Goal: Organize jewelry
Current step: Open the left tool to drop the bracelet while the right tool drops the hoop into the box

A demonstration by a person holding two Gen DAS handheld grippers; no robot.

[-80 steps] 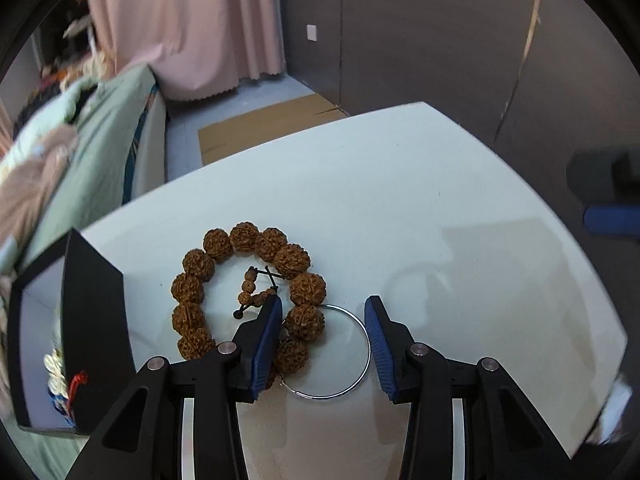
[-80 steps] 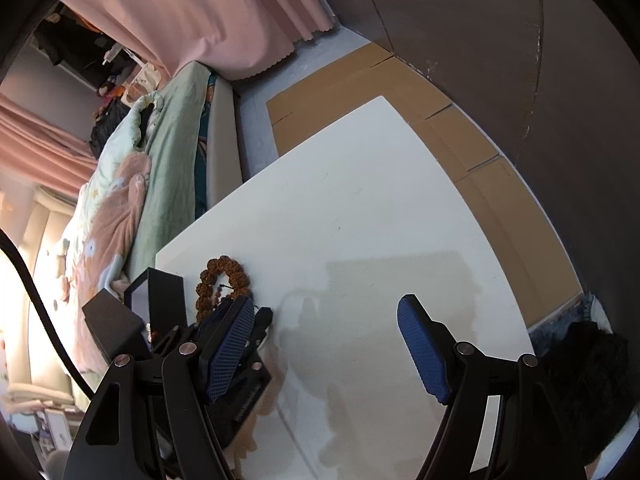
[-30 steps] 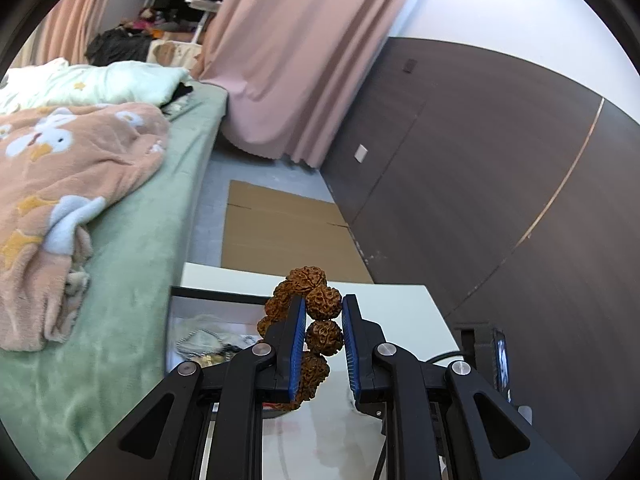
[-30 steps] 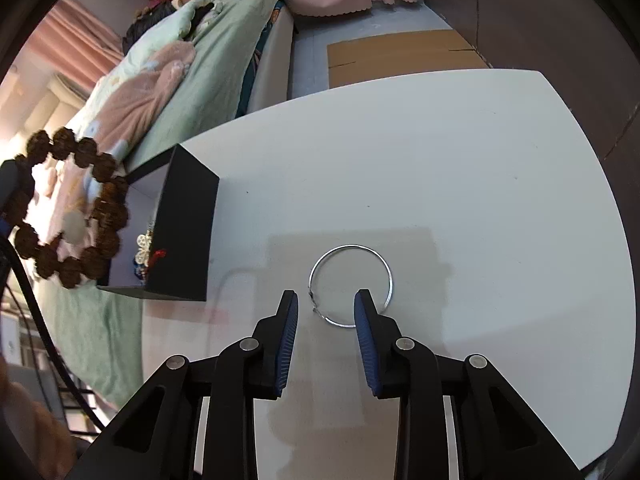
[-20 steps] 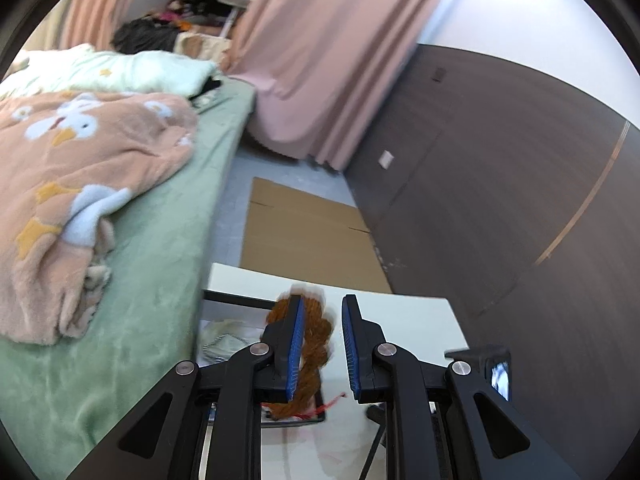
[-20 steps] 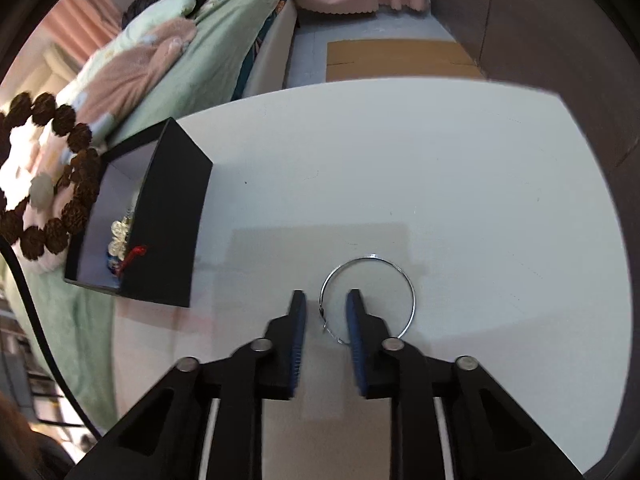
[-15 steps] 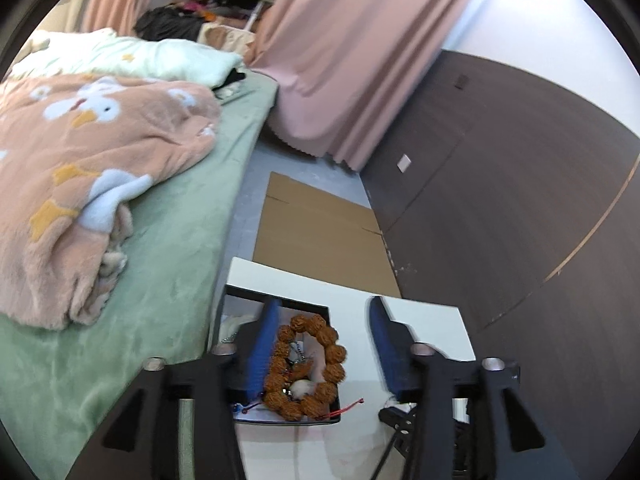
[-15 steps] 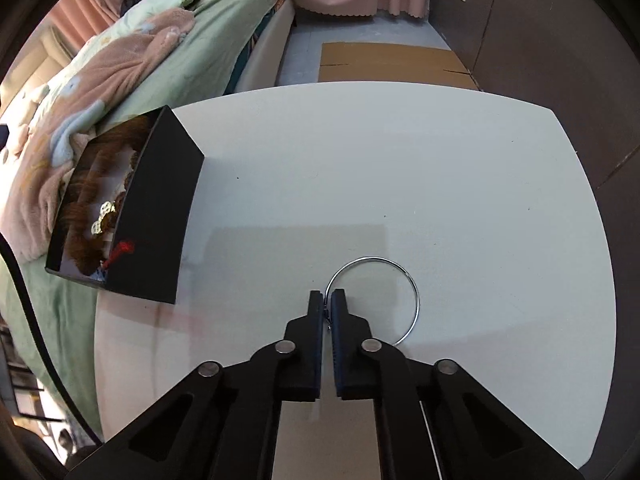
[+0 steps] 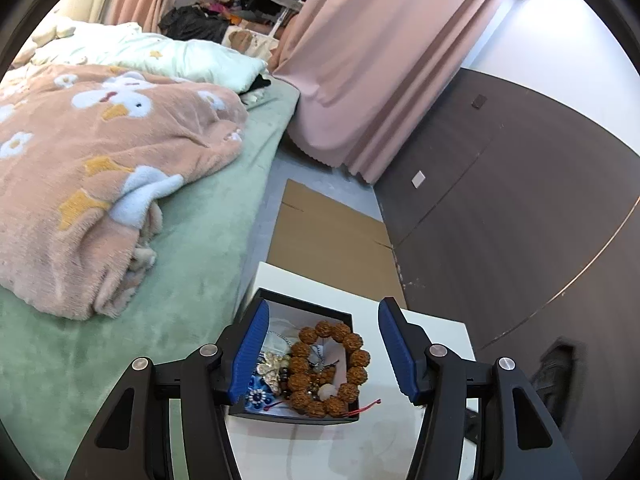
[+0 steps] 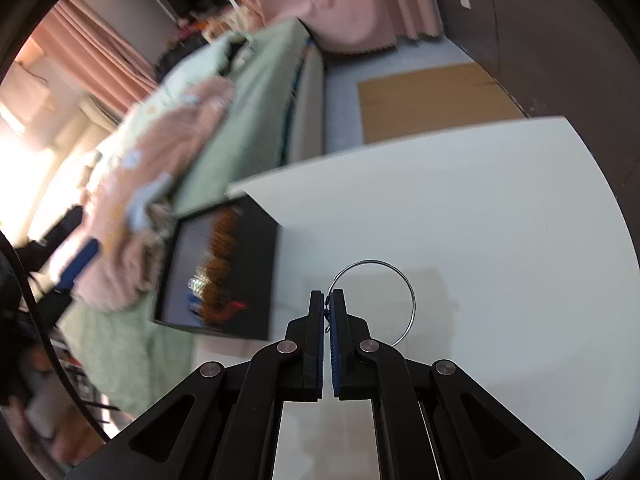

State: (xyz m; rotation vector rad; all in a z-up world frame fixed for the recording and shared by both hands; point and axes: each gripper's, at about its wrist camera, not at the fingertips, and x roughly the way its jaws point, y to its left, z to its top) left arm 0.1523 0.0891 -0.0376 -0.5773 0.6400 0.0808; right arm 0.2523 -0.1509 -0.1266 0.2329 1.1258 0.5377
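Silver bangle [image 10: 372, 300] pinched at its rim by the closed right gripper [image 10: 328, 312]; lift steadily toward the black jewelry box [image 10: 256, 272], left gripper [image 9: 320, 352] opening emptily above.

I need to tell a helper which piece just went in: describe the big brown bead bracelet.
On the white table sits an open black box. The bead bracelet lies inside, a ring of large knobbly brown beads, far bulkier than the small trinkets beside it.

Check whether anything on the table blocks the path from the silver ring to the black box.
Nothing visible does. The right hand-held gripper is shut on the silver ring; only bare white table lies between it and the open black box.
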